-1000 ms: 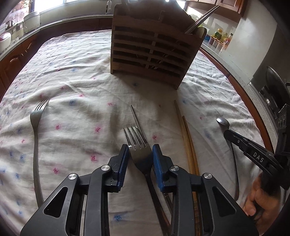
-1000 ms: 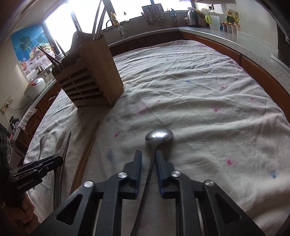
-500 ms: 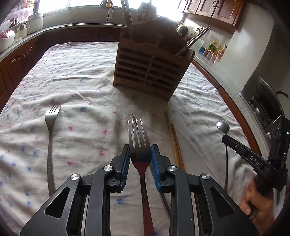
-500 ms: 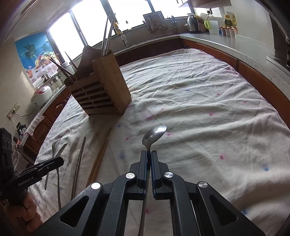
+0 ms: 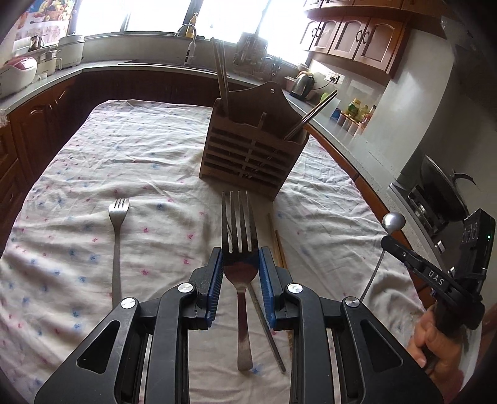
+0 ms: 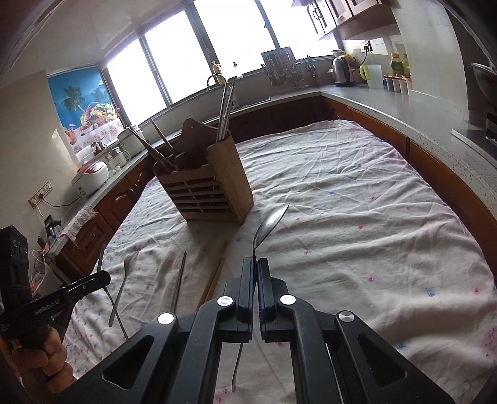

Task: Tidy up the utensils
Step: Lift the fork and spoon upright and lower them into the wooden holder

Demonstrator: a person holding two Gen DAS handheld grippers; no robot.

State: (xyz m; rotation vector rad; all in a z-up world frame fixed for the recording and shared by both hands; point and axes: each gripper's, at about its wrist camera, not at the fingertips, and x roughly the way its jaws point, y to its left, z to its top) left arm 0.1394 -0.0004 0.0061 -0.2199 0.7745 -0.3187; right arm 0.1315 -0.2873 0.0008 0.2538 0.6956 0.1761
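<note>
Left gripper (image 5: 240,276): clamped on a fork (image 5: 238,236) at its neck, tines forward, lifted above the cloth (image 5: 93,174). Right gripper (image 6: 255,267): closed on a spoon (image 6: 268,223), bowl raised. Wooden holder (image 5: 253,155): upright ahead, chopsticks (image 5: 313,116) inside. Second fork (image 5: 117,236), loose chopsticks (image 5: 278,245): lying on the cloth.

Daylight entered through the windows (image 5: 161,14) behind the sink; panes were blown out to white in both views. The cloth on the bench (image 6: 357,199) was evenly lit, with soft shadows under the wooden holder (image 6: 205,186). Focus was sharp centrally. Strong fisheye bending and dark vignetting appeared at the corners.
</note>
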